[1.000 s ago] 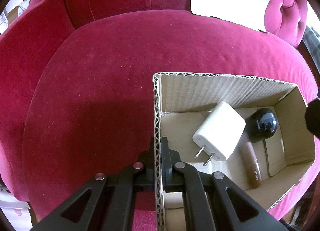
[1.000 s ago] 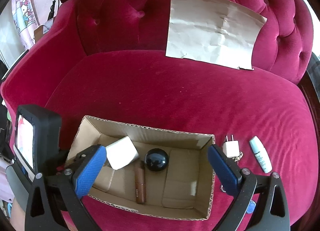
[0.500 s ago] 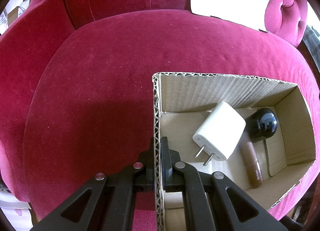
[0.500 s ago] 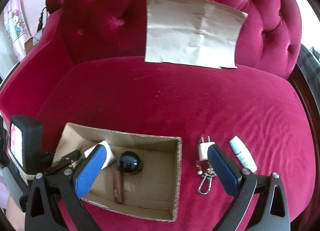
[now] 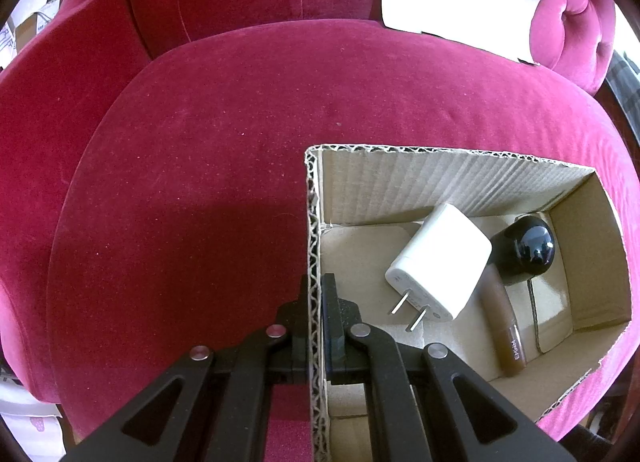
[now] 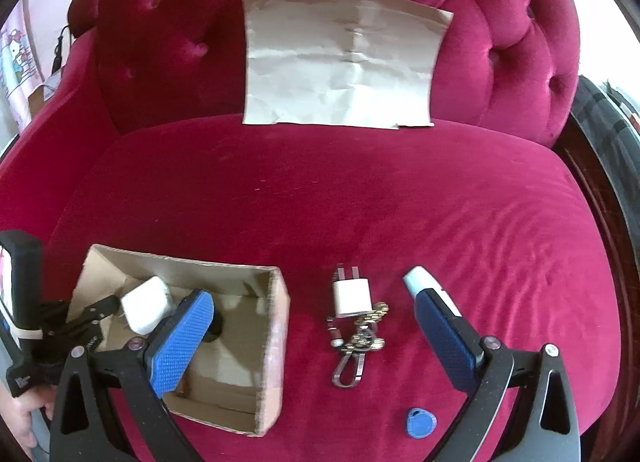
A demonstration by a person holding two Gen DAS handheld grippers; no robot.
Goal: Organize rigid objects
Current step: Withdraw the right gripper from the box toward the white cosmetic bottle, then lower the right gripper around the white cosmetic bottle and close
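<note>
— On the red velvet seat [image 6: 360,197], what have you got hold of?

— My left gripper [image 5: 316,302] is pinched tight on the near wall of the cardboard box [image 5: 440,181]: one finger outside, one inside, the corrugated edge between them. From my right wrist I can see that same left gripper [image 6: 94,312] at the box's [image 6: 276,342] left end.

— And what's in the box?

— A large white charger [image 5: 436,262] lying tilted, prongs toward me; a black round thing [image 5: 528,248] just behind it, touching it; and a brown tube [image 5: 504,330] lying along the floor beside the charger.

— Your right side?

— My right gripper [image 6: 312,342] is spread wide and holds nothing. Its left pad [image 6: 180,346] hangs over the box, its right pad [image 6: 444,334] over the cushion. Between them, on the seat just right of the box, lies a small white plug [image 6: 352,294], prongs away from me, touching a bunch of keys [image 6: 360,342] with a carabiner. A white tube [image 6: 420,282] peeks out behind the right pad, and a blue tag [image 6: 420,422] sits nearer me.

— Anything behind?

— A creased sheet of brown paper [image 6: 344,57] leaning on the tufted backrest [image 6: 500,21].
</note>
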